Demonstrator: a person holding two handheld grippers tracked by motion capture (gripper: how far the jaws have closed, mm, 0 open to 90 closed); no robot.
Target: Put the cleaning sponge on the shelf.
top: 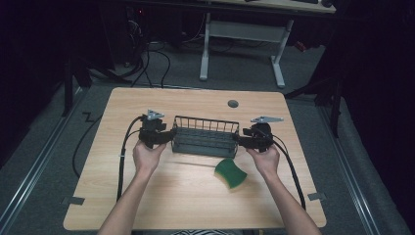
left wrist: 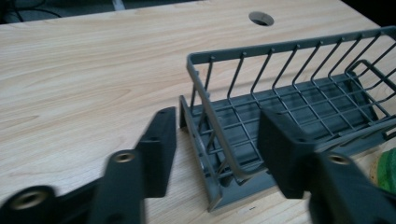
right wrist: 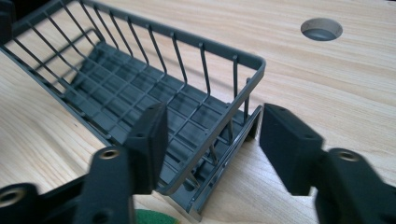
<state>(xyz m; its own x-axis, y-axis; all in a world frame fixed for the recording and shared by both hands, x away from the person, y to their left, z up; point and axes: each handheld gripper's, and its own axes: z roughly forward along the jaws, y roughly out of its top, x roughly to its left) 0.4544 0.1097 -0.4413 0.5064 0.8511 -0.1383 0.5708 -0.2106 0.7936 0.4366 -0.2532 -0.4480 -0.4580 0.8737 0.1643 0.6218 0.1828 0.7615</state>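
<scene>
Two grippers let go of a wire basket

The grey wire basket (top: 205,136) sits in the middle of the wooden table (top: 147,196). The left gripper (top: 169,138) is at its 9 o'clock end and the right gripper (top: 240,139) at its 3 o'clock end. Both have loose jaws, one on each side of an end wall, not pressing it. A green sponge (top: 231,173) lies near the basket at 5 o'clock
</scene>
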